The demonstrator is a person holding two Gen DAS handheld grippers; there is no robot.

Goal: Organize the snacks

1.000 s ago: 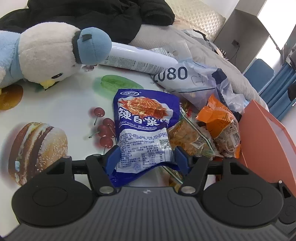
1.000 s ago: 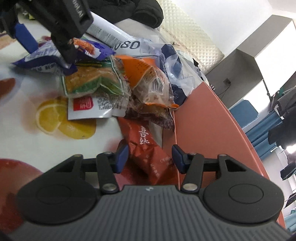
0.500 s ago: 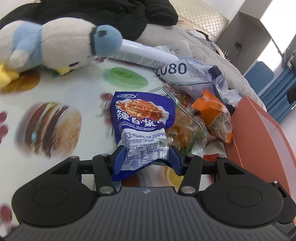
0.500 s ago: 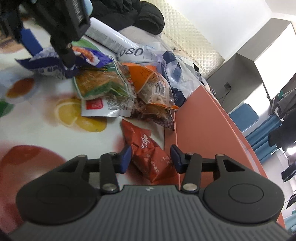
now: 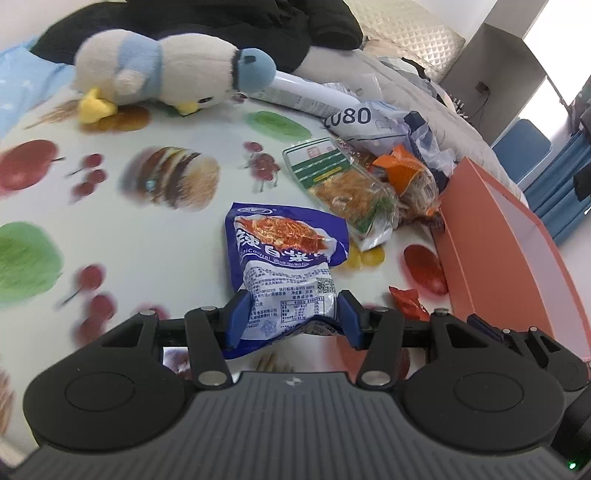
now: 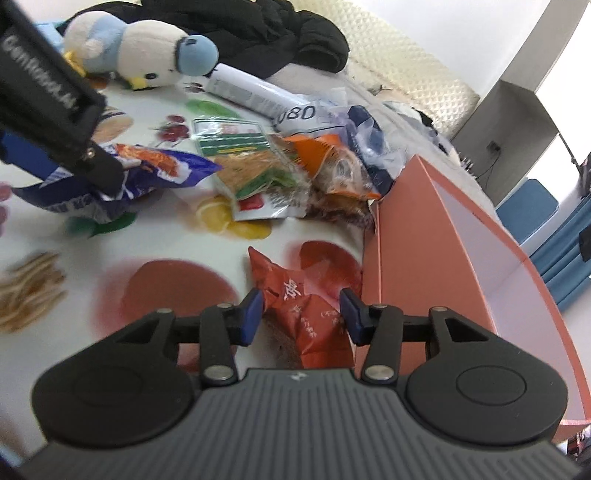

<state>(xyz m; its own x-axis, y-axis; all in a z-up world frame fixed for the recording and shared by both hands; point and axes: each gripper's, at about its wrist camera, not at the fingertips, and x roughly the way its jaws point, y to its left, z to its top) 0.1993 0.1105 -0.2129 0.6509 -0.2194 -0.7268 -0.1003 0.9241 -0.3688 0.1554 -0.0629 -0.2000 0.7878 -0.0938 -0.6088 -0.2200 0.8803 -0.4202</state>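
My left gripper (image 5: 291, 314) is shut on the lower end of a blue snack bag (image 5: 284, 254) and holds it above the fruit-print cloth (image 5: 155, 240). The same bag (image 6: 166, 166) hangs at the left of the right wrist view. My right gripper (image 6: 301, 314) is shut on a crumpled red snack packet (image 6: 299, 299) beside the orange box (image 6: 417, 236). A clear bag with a green label (image 5: 340, 177) and an orange bag (image 5: 406, 173) lie in a pile against the box's far corner.
The open orange box (image 5: 495, 258) stands along the right edge. A blue and white plush toy (image 5: 166, 70), a white tube (image 5: 310, 96), a black jacket (image 5: 221, 22) and a printed plastic bag (image 5: 365, 118) lie at the back.
My left gripper closed on the blue bag and drew it back off the pile, uncovering the green-label bag. The right gripper closed on the red packet and pulled it back and up.
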